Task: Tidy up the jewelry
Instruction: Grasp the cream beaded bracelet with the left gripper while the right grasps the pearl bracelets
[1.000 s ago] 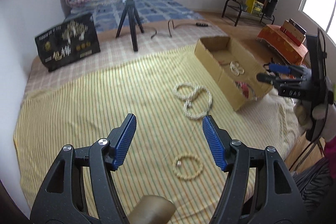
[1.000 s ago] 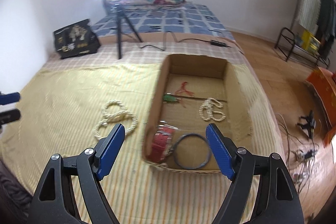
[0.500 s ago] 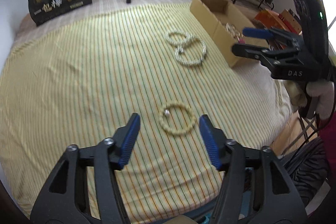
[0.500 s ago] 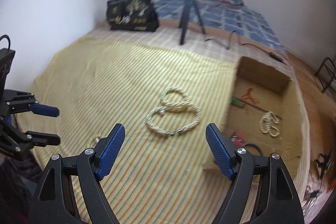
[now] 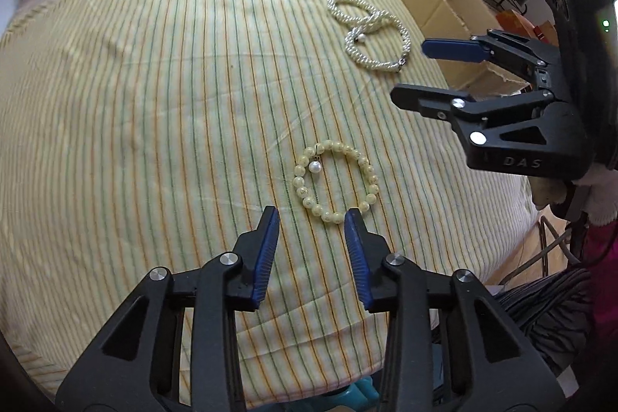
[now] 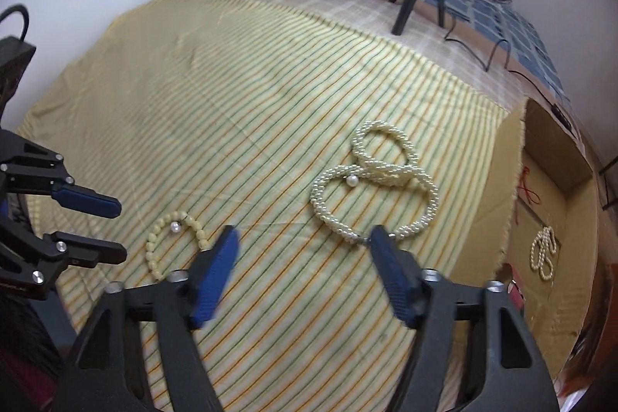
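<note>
Left gripper (image 5: 311,217) hanging just over the near edge of the cream bead bracelet (image 5: 335,177), jaws just been narrowing but still apart, nothing pinched. Right gripper (image 6: 305,232) parked by the near side of the pearl necklace (image 6: 376,182), jaws also been closing, still gaping, gripping nothing. Both pieces lying flat on the striped yellow cloth (image 5: 154,83); necklace sits between bracelet and cardboard box (image 6: 548,180), farther from the bracelet.

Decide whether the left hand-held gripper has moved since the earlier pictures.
Yes. The left hand-held gripper has descended toward the cream beaded bracelet on the striped yellow cloth, jaws closing, nothing between them.
</note>
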